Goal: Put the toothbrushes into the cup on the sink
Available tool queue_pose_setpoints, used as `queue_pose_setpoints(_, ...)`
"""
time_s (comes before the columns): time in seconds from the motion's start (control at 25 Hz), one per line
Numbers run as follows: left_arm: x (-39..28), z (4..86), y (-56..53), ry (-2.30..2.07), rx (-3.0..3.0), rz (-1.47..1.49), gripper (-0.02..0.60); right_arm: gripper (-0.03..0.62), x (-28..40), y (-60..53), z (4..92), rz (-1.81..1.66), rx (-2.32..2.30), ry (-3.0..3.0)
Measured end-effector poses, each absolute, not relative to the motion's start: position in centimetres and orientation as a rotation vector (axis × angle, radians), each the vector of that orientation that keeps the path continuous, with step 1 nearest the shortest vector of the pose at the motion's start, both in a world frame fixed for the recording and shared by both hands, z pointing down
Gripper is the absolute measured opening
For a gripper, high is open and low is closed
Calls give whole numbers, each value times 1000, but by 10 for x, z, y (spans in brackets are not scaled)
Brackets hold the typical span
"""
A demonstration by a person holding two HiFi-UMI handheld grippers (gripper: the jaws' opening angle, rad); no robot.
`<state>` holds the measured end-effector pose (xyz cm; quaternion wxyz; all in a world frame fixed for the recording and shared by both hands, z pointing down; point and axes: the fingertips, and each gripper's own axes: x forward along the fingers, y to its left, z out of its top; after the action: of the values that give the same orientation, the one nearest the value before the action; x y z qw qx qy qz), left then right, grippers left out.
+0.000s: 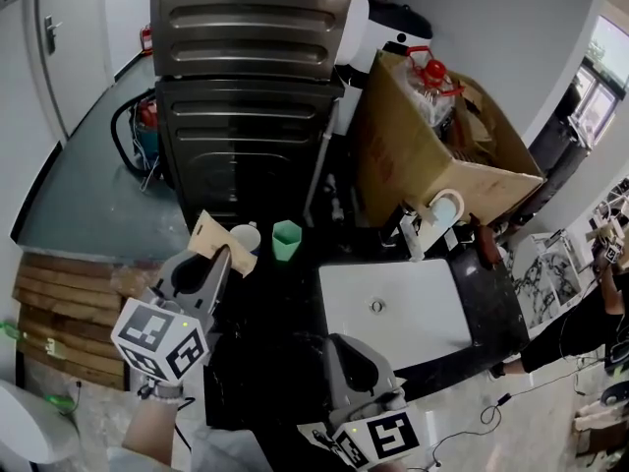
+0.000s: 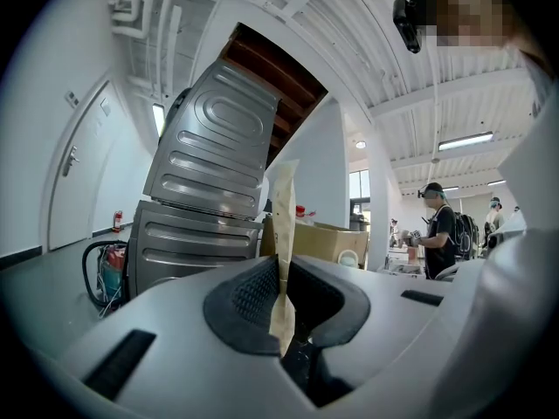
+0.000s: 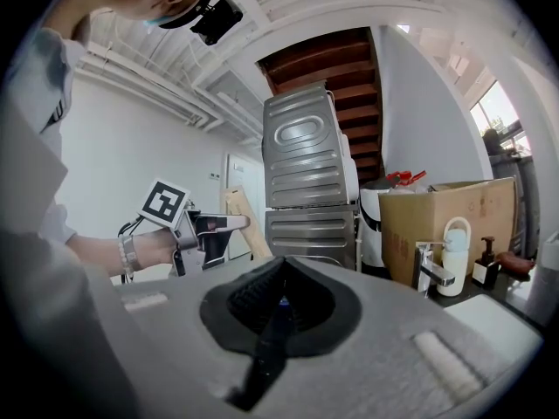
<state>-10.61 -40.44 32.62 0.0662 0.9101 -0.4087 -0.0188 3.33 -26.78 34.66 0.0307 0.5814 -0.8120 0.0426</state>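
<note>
Firmly pressed together, the left tongs (image 2: 281,279) pinch a flat tan paper packet (image 2: 284,221) by its lower end, so that it stands edge-on and nearly upright between the black pads. The right tongs (image 3: 279,302) are closed pad to pad, with nothing that I can make out between them, and sit lower and nearer to the person. From the head view, the packet is held above the left rear part of the black desk (image 1: 265,308), close to a white cup (image 1: 246,236); a green cup (image 1: 286,240) stands just beside that one, to its right. Further right lies the white basin (image 1: 413,337) with its tap (image 1: 414,232) behind it, then a cardboard box (image 1: 413,160). Two stacked grey machines (image 1: 246,116) rise behind the cups.
</note>
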Motion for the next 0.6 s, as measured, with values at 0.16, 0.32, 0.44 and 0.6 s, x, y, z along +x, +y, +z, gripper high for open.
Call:
queue_pose_setpoints(0.16, -101, 330, -423, -1196, 2734, -62, 28, -2, 41, -268, 348, 138, 1806, -2487)
queue_pose_setpoints(0.32, -103, 340, -442, -1203, 2689, -72, 28, -2, 51, -268, 352, 143, 1820, -2468)
queue_pose_setpoints(0.44, -104, 349, -456, -1245, 2688, -32, 28, -2, 60, -269, 354, 150, 1834, -2450)
queue_pose_setpoints(0.6, -105, 359, -475, -1280, 2672, -13, 28, -2, 70, -269, 358, 164, 1846, -2426)
